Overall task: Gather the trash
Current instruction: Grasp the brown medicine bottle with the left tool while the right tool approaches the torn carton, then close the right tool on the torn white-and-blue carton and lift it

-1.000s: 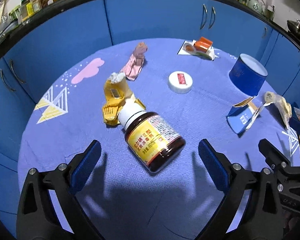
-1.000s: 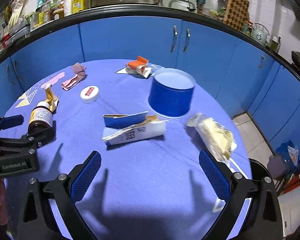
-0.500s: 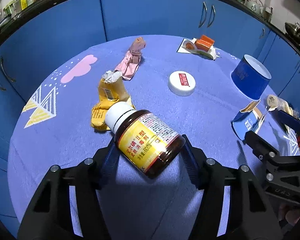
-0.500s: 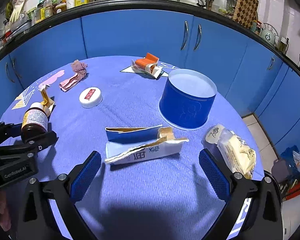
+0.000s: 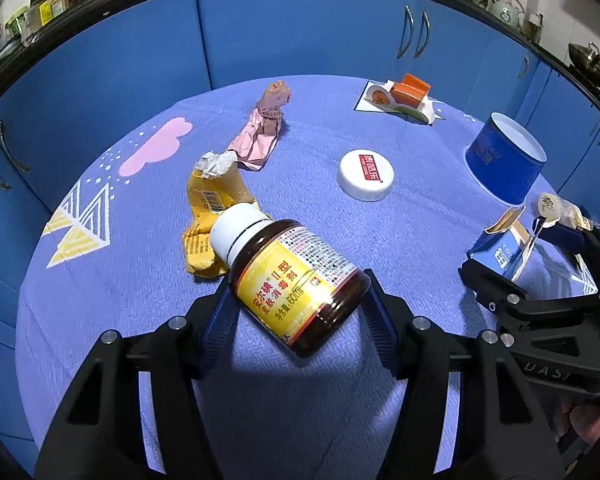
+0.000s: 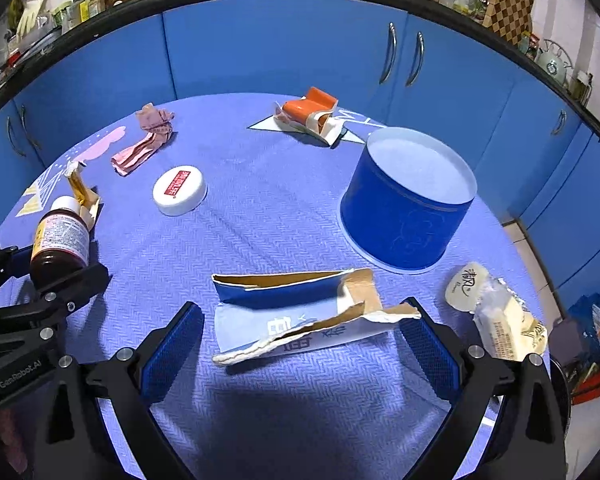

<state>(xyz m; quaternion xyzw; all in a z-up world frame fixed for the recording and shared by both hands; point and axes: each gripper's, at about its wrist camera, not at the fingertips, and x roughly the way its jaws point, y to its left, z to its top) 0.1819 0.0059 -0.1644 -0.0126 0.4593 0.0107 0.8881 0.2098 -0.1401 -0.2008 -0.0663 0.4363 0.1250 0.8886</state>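
Bottle (image 5: 296,284) of brown glass, white-capped and yellow-labelled, lay on the blue tablecloth (image 5: 300,420) with its long axis running from near right to far left, cap toward the yellow wrapper (image 5: 204,220); the left gripper (image 5: 296,316) was clamped across its base end, pads on either flank. Torn blue carton (image 6: 300,316) lay crosswise, long axis left to right, between the spread fingers of the right gripper (image 6: 300,344), which stood apart and nearer to it than the left; closing there would likely pinch its ends
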